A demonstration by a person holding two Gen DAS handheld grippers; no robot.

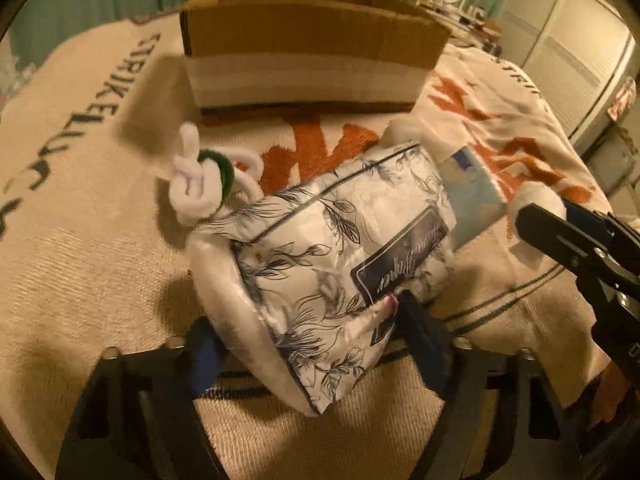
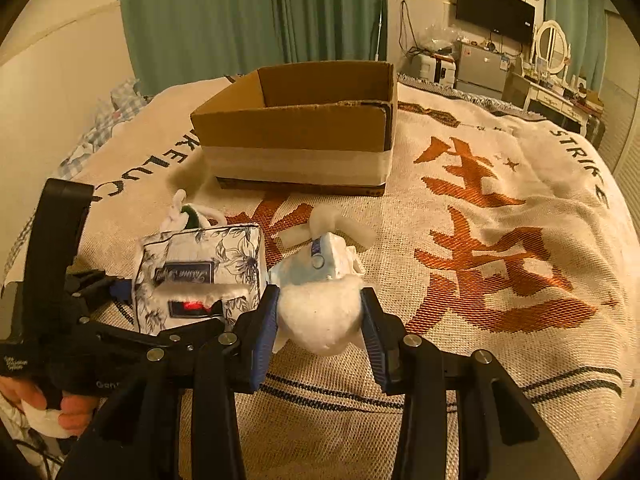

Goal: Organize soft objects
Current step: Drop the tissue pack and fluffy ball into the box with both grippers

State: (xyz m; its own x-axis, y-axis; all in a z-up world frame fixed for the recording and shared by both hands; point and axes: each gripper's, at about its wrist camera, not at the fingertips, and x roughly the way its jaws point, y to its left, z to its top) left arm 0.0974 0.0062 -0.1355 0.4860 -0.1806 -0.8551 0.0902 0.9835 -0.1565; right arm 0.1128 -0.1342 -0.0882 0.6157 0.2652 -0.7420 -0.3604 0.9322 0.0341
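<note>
Both grasps look made: left gripper [image 1: 308, 332] clamps the floral tissue pack [image 1: 332, 264], right gripper [image 2: 320, 320] the white plush toy [image 2: 320, 312], so next comes lifting both into the cardboard box [image 2: 296, 132] beyond.

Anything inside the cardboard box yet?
The open brown cardboard box shows only bare inner walls in the right wrist view. Its near wall covers the floor, so low-lying contents cannot be ruled out.
</note>
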